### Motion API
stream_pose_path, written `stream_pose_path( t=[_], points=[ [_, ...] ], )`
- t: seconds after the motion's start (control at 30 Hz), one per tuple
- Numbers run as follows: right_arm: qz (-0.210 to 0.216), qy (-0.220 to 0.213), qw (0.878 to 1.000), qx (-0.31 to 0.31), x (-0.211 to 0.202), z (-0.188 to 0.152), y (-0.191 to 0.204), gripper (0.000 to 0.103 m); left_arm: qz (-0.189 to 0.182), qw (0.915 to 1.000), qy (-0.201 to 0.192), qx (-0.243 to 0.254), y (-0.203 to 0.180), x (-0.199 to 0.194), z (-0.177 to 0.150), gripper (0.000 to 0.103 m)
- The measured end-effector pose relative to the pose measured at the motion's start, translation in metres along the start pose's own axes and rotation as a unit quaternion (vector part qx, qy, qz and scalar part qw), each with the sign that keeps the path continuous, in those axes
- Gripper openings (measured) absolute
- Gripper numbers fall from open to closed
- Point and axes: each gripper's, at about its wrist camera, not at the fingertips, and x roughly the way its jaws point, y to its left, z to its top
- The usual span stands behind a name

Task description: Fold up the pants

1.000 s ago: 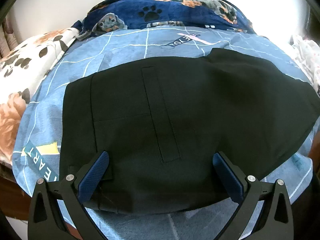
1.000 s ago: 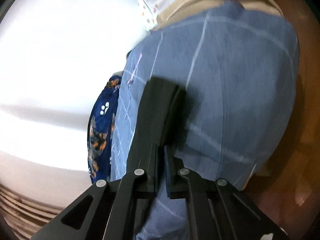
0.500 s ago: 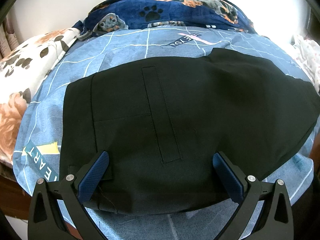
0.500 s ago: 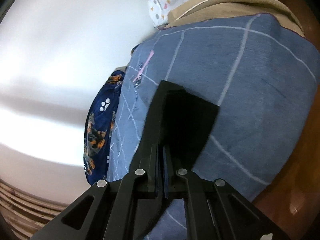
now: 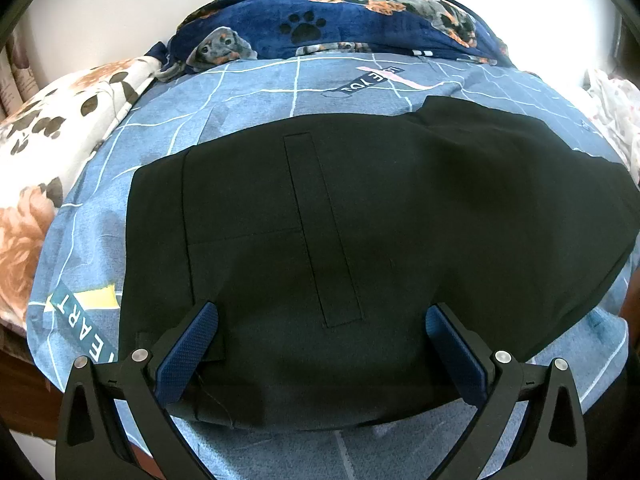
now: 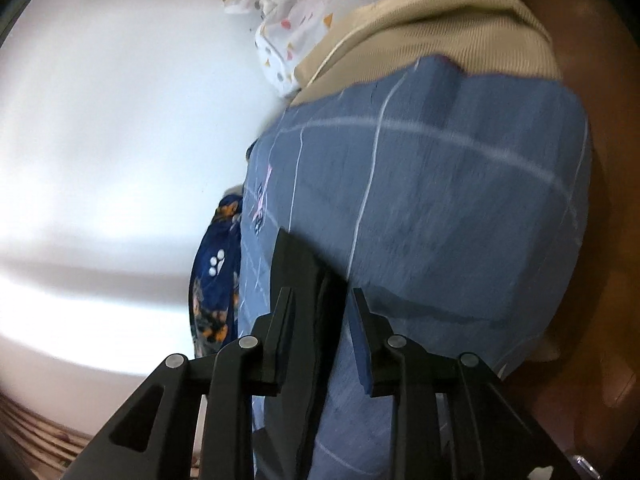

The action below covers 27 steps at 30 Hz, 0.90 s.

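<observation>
Your left gripper (image 5: 322,330) hovers with its jaws spread wide and holding nothing over the black pants (image 5: 360,240), a smooth dark cloth lying flat on the blue grid-patterned bedsheet (image 5: 256,92). Your right gripper (image 6: 320,316) stands partly parted, its jaws around the cloth's dark edge but not pressing it.

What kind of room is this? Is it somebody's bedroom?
Most likely a bedroom. The black pants lie spread on a bed with a blue checked sheet. A dark blue blanket with puppies and paw prints is bunched by the white wall, and a flowery cover sits beside it.
</observation>
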Motion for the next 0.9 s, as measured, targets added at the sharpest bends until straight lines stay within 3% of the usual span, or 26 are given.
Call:
stream_pose_path(
  t=[0.1, 0.2, 0.23, 0.4, 0.47, 0.53, 0.6, 0.63, 0.83, 0.87, 0.9],
  points=[
    [-0.015, -0.011, 1.000, 0.003, -0.001, 0.005, -0.003, 0.025, 0.001, 1.0000, 0.000, 0.000, 0.000, 0.000, 0.000, 0.103],
    [-0.042, -0.003, 0.999, 0.003, 0.007, 0.003, -0.007, 0.007, 0.001, 1.0000, 0.000, 0.000, 0.000, 0.000, 0.000, 0.103],
    [-0.049, -0.002, 0.999, -0.003, 0.008, 0.002, -0.007, 0.006, 0.001, 1.0000, 0.000, 0.000, 0.000, 0.000, 0.000, 0.103],
    [-0.092, 0.007, 0.993, -0.069, 0.016, -0.006, 0.018, 0.010, 0.001, 1.0000, 0.000, 0.000, 0.000, 0.000, 0.000, 0.103],
    [-0.085, 0.017, 0.994, -0.072, 0.020, -0.006, 0.027, 0.010, 0.002, 1.0000, 0.000, -0.001, 0.000, 0.000, 0.000, 0.103],
    [-0.084, 0.026, 0.994, -0.061, 0.025, -0.006, 0.030, 0.015, 0.002, 1.0000, 0.000, -0.001, -0.001, 0.000, 0.000, 0.103],
    [-0.091, 0.034, 0.994, -0.049, 0.031, -0.005, 0.031, 0.030, 0.002, 1.0000, 0.000, -0.001, -0.001, 0.000, 0.000, 0.103],
    [-0.093, 0.034, 0.994, -0.050, 0.033, -0.004, 0.033, 0.031, 0.001, 1.0000, -0.001, -0.001, 0.000, 0.000, 0.000, 0.103],
    [-0.094, 0.036, 0.993, -0.057, 0.037, -0.005, 0.033, 0.031, 0.002, 1.0000, 0.000, -0.001, 0.000, 0.000, 0.000, 0.103],
    [-0.094, 0.037, 0.993, -0.060, 0.038, -0.006, 0.034, 0.027, 0.002, 1.0000, 0.000, -0.001, -0.001, 0.000, -0.001, 0.103],
    [-0.098, 0.039, 0.992, -0.065, 0.040, -0.007, 0.036, 0.017, 0.002, 1.0000, 0.000, -0.001, -0.001, 0.000, -0.001, 0.103]
  ],
)
